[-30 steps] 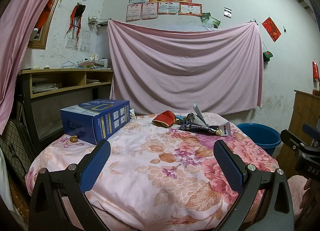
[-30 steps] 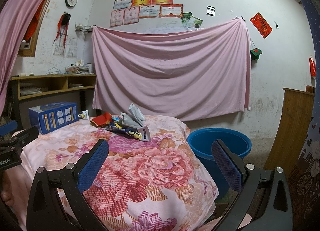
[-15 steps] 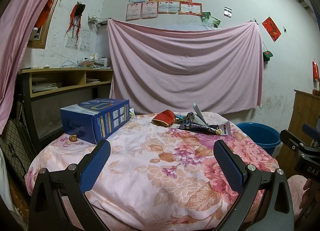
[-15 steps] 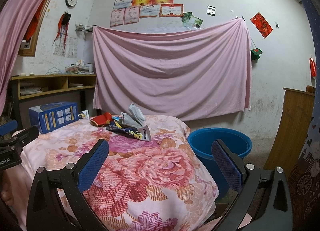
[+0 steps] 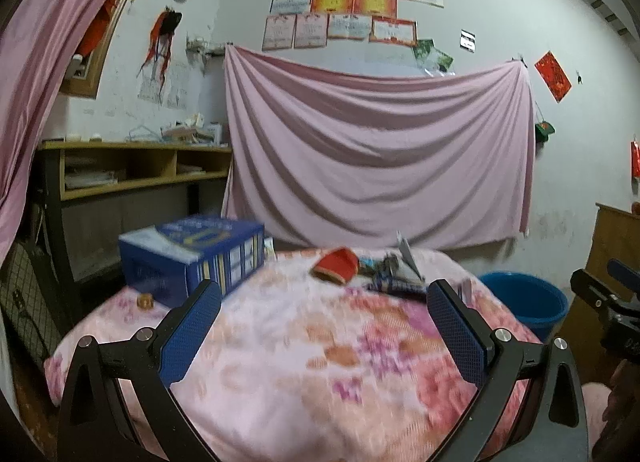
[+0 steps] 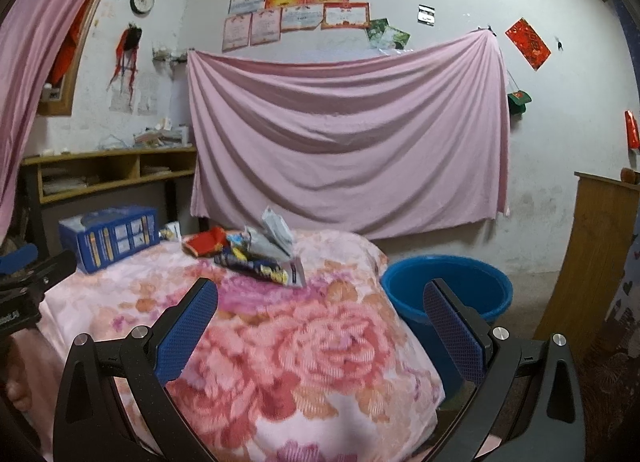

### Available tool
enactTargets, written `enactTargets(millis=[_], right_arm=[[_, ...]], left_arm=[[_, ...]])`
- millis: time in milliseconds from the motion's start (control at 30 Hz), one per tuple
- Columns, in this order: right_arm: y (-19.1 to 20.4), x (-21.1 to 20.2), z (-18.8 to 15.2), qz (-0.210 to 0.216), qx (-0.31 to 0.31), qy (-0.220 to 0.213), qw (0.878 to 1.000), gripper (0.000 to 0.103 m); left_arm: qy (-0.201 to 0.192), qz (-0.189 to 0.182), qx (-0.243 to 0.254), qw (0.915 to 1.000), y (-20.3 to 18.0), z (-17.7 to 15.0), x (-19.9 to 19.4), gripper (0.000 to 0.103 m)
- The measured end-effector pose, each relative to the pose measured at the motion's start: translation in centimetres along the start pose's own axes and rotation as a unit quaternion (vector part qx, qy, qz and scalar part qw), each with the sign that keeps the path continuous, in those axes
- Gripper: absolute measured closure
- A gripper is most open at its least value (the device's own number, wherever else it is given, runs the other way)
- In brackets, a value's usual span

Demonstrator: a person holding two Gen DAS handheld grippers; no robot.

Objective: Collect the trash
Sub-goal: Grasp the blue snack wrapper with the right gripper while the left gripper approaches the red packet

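Observation:
A heap of wrappers [image 6: 264,254] lies at the far side of the flowered table cover [image 6: 304,346]: a red packet [image 6: 204,242], crumpled silver foil and a dark printed bag. The left wrist view shows the same heap [image 5: 394,274] and red packet [image 5: 336,265]. A blue tub [image 6: 448,290] stands on the floor right of the table, also seen as the blue tub [image 5: 524,298] in the left view. My left gripper [image 5: 324,328] and right gripper [image 6: 320,326] are both open and empty, well short of the heap.
A blue box [image 5: 192,258] sits at the table's left with a small brown object [image 5: 145,300] beside it. A wooden shelf [image 5: 136,169] is behind left, a wooden cabinet [image 6: 600,254] at the right, a pink sheet on the wall.
Both grippers have moved slightly forward toward the table, and the left view is now motion-blurred. Both stay open; nothing has been taken hold of.

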State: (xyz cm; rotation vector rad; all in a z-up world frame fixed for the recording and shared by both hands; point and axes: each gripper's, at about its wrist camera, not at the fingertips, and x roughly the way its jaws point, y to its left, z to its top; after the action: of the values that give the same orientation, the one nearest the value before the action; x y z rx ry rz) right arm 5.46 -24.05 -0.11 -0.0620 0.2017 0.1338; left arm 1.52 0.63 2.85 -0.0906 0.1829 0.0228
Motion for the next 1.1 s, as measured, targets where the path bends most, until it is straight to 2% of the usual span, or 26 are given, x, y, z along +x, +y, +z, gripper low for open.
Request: enactTargets(millis=[267,367,467,600,700,767,933,1033,1100], right_arm=[[-0.3,3.2,3.5,0.021,-0.037,-0.039,0.998,0.0],[-0.1,5.3,4.5,0.036,-0.054,-0.04,0.997,0.0],[0.2,8.2,5.2,0.058,-0.068,-0.02,0.996,0.0],[0.6,12.6,5.2,0.091,-0.08,0.035,0.992,0.0],[0.7,15.9,4.7,0.118,-0.081,0.091,0.986,0.0],[1.0,18.0,4.2,0.133,-0.087,0.131,0.979,0.0],[2.7,20.5,3.2,0.162,-0.127,0.184,0.961,0.002],[3.7,21.8,2.5,0.186,-0.148,0.22,0.946,0.005],[4.3,22.8,2.2,0.2,-0.155,0.241,0.937,0.011]], left_arm=[[-0.013,-0.009,0.021,0.9997,0.6,2.5,4.7,0.002],[0.005,-0.011,0.021,0.9997,1.1,3.1,7.2,0.002],[0.036,-0.013,0.017,0.9991,1.5,3.3,9.9,0.002],[0.093,-0.004,0.013,0.9956,2.2,2.9,13.4,0.002],[0.138,-0.001,0.009,0.9904,2.7,2.1,15.9,0.002],[0.163,0.0,0.007,0.9866,3.0,1.6,17.3,0.002],[0.218,-0.004,0.0,0.9759,3.6,0.8,20.3,0.003],[0.243,-0.006,0.002,0.97,3.7,0.5,21.8,0.003],[0.257,-0.009,0.005,0.9664,3.7,0.3,22.6,0.003]])
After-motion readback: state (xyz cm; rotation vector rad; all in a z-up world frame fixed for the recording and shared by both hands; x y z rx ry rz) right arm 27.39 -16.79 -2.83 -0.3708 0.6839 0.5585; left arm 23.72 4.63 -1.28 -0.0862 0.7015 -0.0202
